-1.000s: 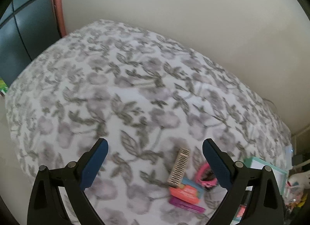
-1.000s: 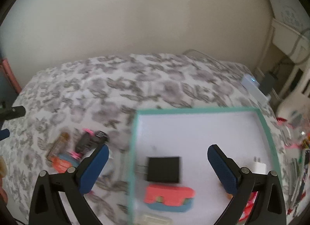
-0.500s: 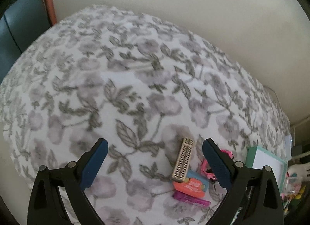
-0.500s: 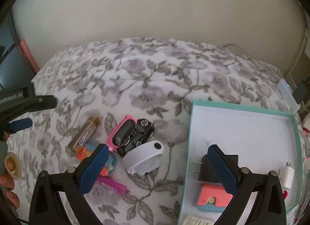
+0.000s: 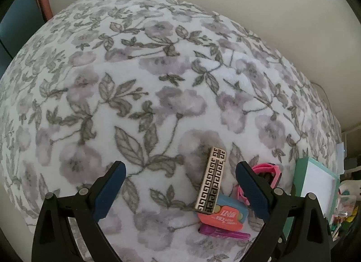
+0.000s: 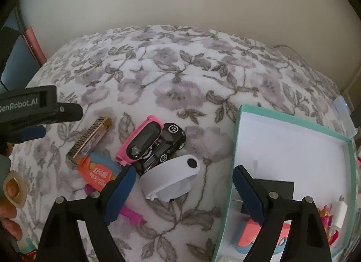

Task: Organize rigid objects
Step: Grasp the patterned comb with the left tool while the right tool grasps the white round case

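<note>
Both tools are held wide open above a bed (image 5: 158,77) covered in a floral blanket, and nothing is gripped by either. In the left wrist view, the left tool (image 5: 180,185) is seen over a patterned box (image 5: 211,187), which lies at about 1 o'clock from an orange card (image 5: 222,213) and overlaps its edge. In the right wrist view, the right tool (image 6: 183,188) is poised over a white band (image 6: 171,178), which touches a black toy car (image 6: 163,147) and a pink device (image 6: 141,141) at 11 o'clock. A teal-rimmed tray (image 6: 293,124) sits at 3 o'clock, and a black charger (image 6: 279,191) is held inside it.
</note>
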A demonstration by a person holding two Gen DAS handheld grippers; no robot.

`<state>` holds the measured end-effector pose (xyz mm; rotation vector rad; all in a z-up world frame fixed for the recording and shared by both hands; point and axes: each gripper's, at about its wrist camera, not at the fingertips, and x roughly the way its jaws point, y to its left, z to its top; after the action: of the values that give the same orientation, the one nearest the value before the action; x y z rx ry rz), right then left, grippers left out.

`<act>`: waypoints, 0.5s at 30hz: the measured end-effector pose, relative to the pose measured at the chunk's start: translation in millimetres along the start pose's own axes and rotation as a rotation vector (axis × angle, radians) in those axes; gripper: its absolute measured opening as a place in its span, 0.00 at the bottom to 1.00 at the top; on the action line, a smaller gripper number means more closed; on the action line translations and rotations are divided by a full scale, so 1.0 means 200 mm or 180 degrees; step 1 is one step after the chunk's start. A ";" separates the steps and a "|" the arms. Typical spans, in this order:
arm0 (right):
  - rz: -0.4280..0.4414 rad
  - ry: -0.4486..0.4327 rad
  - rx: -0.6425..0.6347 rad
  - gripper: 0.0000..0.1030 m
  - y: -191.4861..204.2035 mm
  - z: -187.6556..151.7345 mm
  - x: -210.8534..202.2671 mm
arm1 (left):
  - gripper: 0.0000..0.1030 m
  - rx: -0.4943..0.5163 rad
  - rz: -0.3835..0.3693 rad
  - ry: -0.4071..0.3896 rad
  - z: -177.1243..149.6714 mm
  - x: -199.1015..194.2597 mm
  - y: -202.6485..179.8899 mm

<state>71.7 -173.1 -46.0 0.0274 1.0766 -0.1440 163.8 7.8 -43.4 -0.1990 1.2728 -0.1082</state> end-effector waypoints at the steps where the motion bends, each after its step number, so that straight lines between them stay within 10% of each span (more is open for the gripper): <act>1: -0.0005 0.0002 0.0002 0.86 0.00 0.00 0.00 | 0.95 0.0018 -0.0026 0.0023 0.00 0.01 -0.01; 15: 0.0022 0.0165 -0.0152 0.68 0.06 -0.01 0.06 | 0.86 0.0223 0.0032 0.0176 -0.05 0.11 -0.12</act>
<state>76.1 -162.1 -57.9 -0.0083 1.1312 -0.1119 161.6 -20.0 -62.9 -0.1300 1.3227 -0.1504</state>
